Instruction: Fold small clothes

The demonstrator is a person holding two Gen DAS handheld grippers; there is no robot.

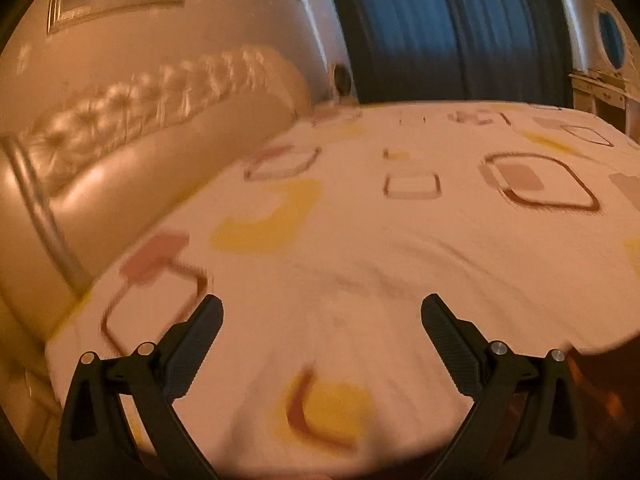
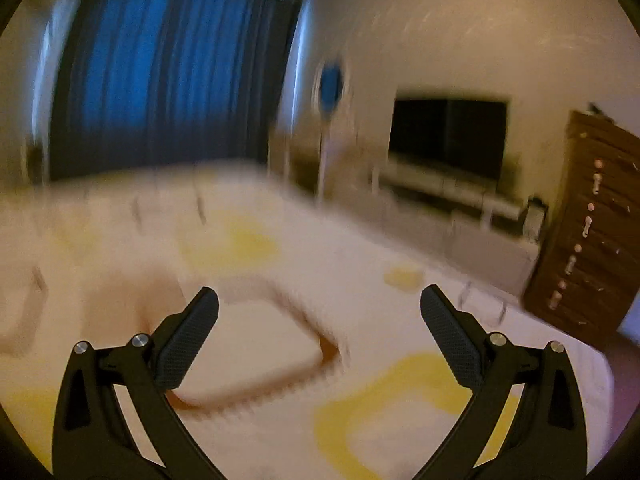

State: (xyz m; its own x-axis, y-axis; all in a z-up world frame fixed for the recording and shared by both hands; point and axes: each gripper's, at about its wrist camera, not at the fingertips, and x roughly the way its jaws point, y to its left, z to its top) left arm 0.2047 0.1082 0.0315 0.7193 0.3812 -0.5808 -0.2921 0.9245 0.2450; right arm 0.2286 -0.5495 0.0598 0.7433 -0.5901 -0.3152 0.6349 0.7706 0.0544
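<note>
Small clothes are not visible in either view; only the patterned bedsheet (image 1: 400, 240) covers the bed, so where the garment lies cannot be told. The left gripper (image 1: 322, 316) hovers over the sheet near the tufted headboard (image 1: 152, 112), jaws spread wide and empty. The right gripper (image 2: 319, 308) hangs over the sheet toward the television (image 2: 448, 136) side, jaws likewise apart, holding nothing. Both views are smeared. The likely risk: a hasty descent pinches the bedsheet instead of a garment, rucking it up.
</note>
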